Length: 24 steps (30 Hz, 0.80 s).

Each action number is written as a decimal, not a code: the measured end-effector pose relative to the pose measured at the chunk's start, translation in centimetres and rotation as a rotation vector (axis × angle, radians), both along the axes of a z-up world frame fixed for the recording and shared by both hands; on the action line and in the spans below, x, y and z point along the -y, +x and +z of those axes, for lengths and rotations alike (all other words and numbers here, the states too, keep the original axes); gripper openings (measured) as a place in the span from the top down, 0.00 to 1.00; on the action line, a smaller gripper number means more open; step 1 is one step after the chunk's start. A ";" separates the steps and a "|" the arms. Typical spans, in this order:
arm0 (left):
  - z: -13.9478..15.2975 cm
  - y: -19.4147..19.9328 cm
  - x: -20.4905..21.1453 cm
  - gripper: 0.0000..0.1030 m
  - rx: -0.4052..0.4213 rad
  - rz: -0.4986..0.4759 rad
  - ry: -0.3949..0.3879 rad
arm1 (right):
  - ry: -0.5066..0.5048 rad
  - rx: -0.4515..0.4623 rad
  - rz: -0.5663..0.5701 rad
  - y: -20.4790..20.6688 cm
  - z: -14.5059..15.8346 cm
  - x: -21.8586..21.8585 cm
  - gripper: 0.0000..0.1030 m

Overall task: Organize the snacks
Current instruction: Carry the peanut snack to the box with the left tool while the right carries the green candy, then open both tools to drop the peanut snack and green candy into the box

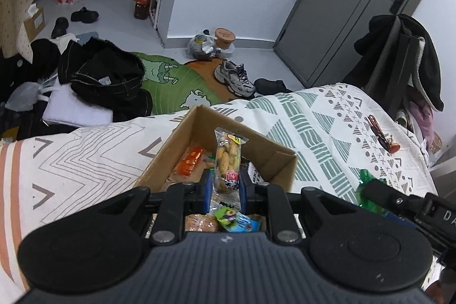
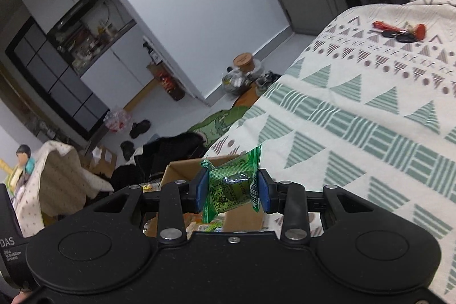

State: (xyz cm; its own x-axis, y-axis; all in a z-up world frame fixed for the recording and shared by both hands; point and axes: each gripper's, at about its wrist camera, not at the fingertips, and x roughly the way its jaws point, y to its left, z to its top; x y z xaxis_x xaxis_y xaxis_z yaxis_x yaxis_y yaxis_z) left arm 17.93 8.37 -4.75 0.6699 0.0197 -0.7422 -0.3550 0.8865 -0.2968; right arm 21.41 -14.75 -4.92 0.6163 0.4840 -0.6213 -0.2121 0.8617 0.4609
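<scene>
Holding a snack each, both claws are busy. The left claw (image 1: pixel 225 184) is clenched on a long clear packet of small yellow biscuits (image 1: pixel 227 161). The packet stands up tall between the blue pads (image 1: pixel 207 188), gripped near its bottom end, with its top sticking up in the air. It hangs right over the open brown cardboard box (image 1: pixel 273 161) that sits on the bed with the white, green and grey patterned cover (image 1: pixel 327 130).

Inside the box you can see more snacks: an orange packet (image 1: pixel 190 160) near the far wall, and a bright green and blue packet (image 1: pixel 236 220) close to the claw.

The right claw (image 2: pixel 232 190) is clenched on a small green see-through packet (image 2: pixel 231 187). The packet is squeezed from both sides and its ends stick out above and below. It is up in the air, just beside the box (image 2: pixel 182 170), which shows behind it and to the left.

Both packets look very light. The wrappers are thin, crinkly and slippery, so they could slide out of a loose hold. The biscuits inside the long packet look like they would break if squeezed hard. I think a soft grip on the flat sealed end is the safest spot, not the fat middle.

A red and black bunch of keys (image 2: pixel 401 33) lies far off on the bed.
</scene>
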 end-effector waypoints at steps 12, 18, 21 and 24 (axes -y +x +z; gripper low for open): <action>-1.8 1.7 -3.9 0.79 -0.049 0.020 -0.048 | 0.005 -0.031 0.055 2.4 -1.5 -4.2 0.66; -1.4 1.4 -5.3 0.79 -0.058 0.019 -0.045 | 0.017 -0.041 0.097 2.9 -2.1 -6.5 0.65; -1.2 1.1 -6.0 0.76 -0.064 0.027 -0.046 | 0.044 -0.043 0.131 2.9 -2.1 -7.4 0.56; -1.0 0.7 -6.4 0.68 -0.076 0.035 -0.041 | 0.073 -0.052 0.148 2.9 -2.1 -7.5 0.47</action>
